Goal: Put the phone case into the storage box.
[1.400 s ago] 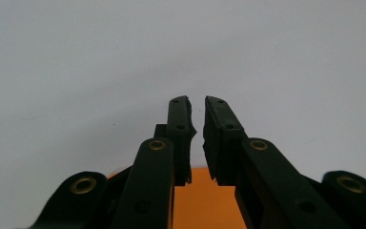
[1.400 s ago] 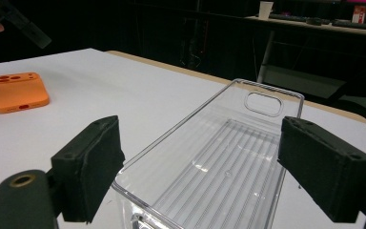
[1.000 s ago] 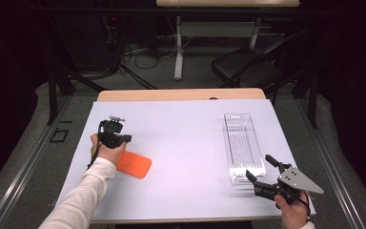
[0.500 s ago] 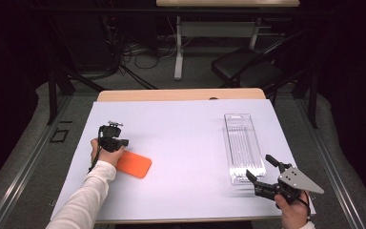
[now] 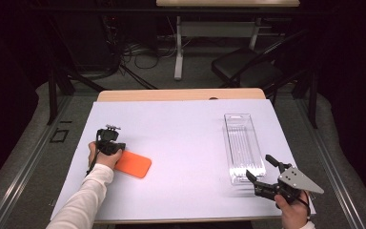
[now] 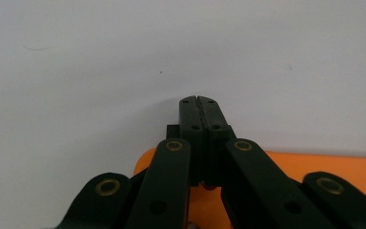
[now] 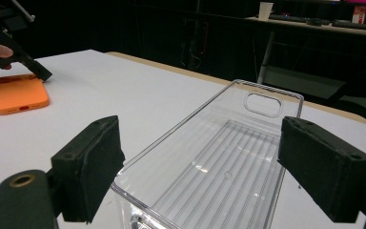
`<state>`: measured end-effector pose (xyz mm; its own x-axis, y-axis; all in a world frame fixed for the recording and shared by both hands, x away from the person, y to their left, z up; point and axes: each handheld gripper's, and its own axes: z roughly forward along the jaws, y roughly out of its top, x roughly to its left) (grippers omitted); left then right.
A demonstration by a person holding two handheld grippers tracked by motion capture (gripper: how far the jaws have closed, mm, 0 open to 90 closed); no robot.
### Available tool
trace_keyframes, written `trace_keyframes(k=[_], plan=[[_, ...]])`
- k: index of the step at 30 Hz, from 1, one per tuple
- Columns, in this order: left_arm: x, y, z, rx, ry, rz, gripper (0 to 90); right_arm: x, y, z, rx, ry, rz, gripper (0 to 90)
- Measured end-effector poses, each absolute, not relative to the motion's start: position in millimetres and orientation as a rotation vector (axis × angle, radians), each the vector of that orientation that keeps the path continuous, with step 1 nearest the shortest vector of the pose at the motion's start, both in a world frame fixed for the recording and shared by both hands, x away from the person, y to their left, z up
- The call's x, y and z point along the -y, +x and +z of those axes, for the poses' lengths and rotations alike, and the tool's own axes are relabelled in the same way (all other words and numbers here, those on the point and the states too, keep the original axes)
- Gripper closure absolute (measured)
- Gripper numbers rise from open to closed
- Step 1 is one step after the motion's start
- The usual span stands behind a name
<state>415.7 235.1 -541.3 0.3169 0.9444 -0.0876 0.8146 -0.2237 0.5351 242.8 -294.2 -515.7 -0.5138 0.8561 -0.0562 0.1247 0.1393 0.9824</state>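
My left gripper (image 5: 106, 143) has its fingers pressed together, tips at the orange phone case (image 5: 133, 164) on the counter (image 5: 181, 138). My right gripper (image 5: 262, 177) fingers stand apart around the clear tray (image 5: 242, 145) end.

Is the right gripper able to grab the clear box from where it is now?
Probably yes. The right gripper stands open with a pad on each side of the clear box's near end, and nothing lies between them.

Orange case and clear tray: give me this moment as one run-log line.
left gripper: shut, tips at orange case edge | right gripper: open, jaws astride clear tray near end, not touching | table
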Motion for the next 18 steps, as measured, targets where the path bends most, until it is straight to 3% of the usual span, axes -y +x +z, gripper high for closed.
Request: trace_keyframes(k=[18], plan=[[-258,386,-545,-1.54,2.034,0.308,90.0,294,242,-516,-1.765,0.938,1.423,14.4]])
